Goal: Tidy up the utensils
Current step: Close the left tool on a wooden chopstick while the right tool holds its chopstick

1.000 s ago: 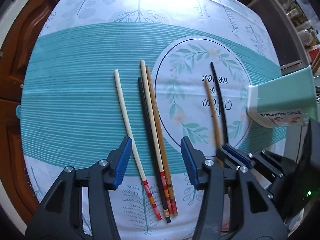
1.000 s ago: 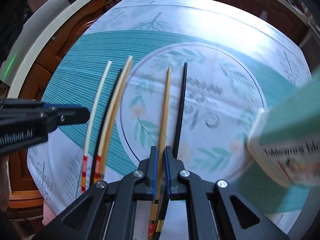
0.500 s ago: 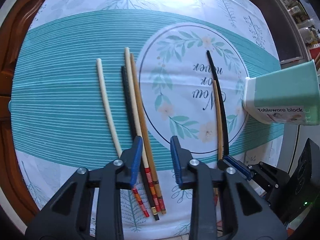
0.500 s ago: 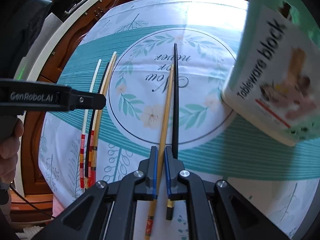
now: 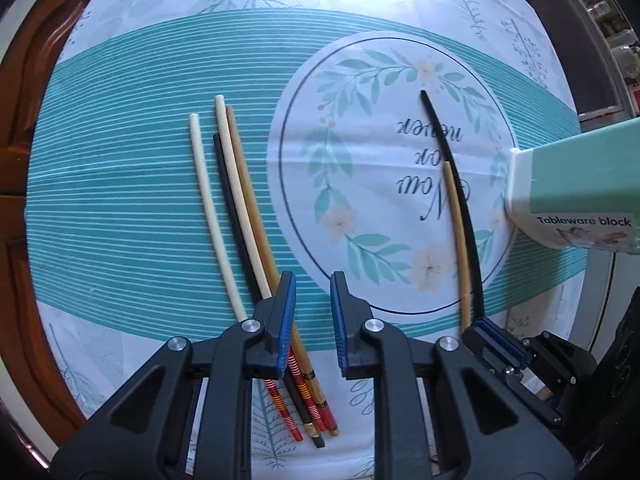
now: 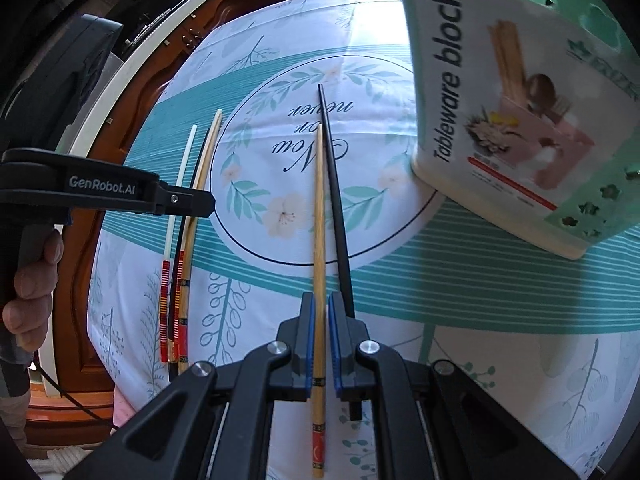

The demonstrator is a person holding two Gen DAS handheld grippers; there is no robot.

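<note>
Pinches, with the right claw (image 6: 321,340), the tan chopstick (image 6: 319,208) close to its decorated butt, pads closed against both sides, tip pointing to 12 o'clock over the printed tablecloth (image 6: 280,152). Leaves the black chopstick (image 6: 334,184) just beside it at 1 o'clock, running under the right-hand finger rather than between the pads, by the look of it.

Holds the left claw (image 5: 313,320) partly open and empty above the tabletop, with four loose chopsticks (image 5: 240,216) bunched at its 10 o'clock, their striped ends passing beneath its left finger.

Shows the tableware block (image 6: 500,100), a mint-green holder, at 2 o'clock from the right claw, tilted in view.

Probably light, stiff and smooth, so likely to pivot or slide in a narrow pinch. Better to take hold nearer the middle than the butt, squarely across the shaft, and to keep the thin tip leading toward the holder's opening.
</note>
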